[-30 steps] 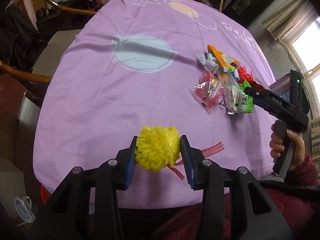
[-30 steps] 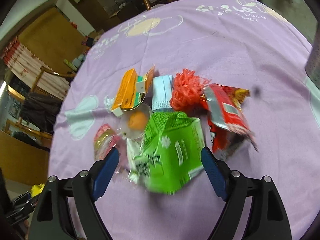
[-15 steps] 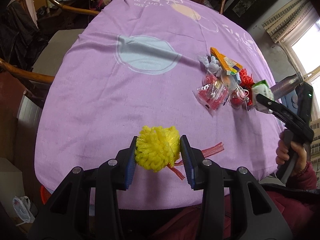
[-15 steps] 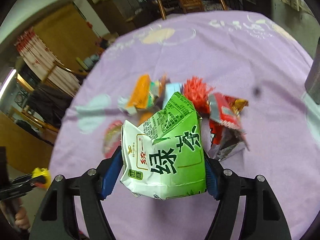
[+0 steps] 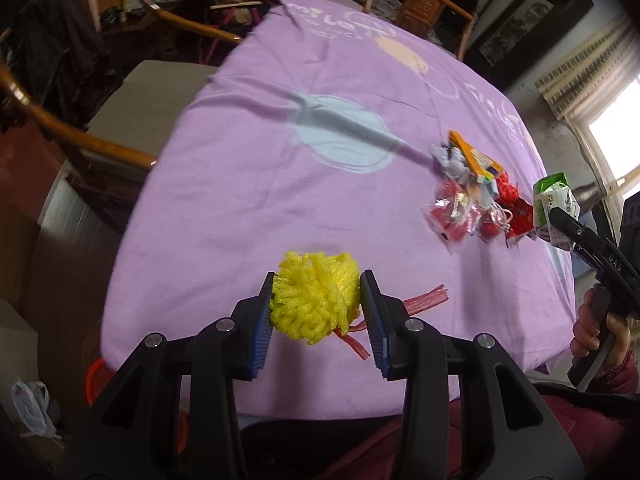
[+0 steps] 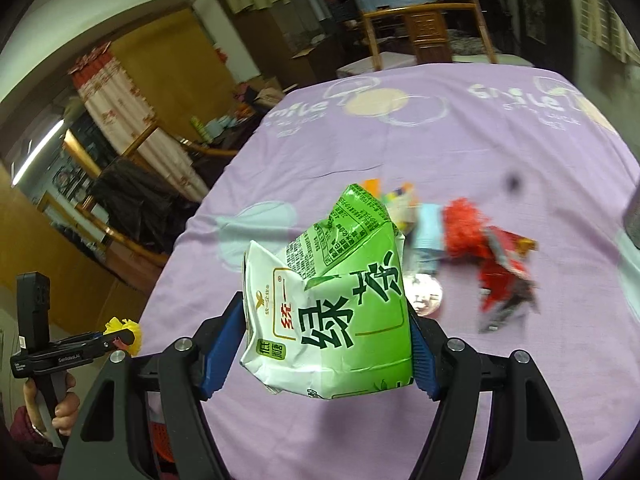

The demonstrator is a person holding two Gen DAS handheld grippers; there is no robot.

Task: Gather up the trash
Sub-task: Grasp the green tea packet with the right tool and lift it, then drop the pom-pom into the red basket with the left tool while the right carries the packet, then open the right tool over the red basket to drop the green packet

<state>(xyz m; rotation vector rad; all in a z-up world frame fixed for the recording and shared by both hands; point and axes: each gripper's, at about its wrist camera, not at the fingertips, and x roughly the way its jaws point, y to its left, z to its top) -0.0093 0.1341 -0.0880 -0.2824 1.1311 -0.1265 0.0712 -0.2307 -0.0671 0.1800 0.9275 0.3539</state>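
My left gripper is shut on a yellow foam net, held over the near edge of the purple-clothed table. My right gripper is shut on a crumpled green and white drink carton, lifted above the table. The carton also shows in the left wrist view, and the yellow net in the right wrist view. A pile of trash lies on the cloth: an orange box, red wrappers, a red foam net, a pale blue packet.
Red plastic strips lie on the cloth by the left gripper. Wooden chairs stand around the table. A red bin and a white plastic bag are on the floor at lower left.
My right gripper closed on the green carton and lifted it up and back from the pile. My left gripper kept hold of the yellow net and barely moved.
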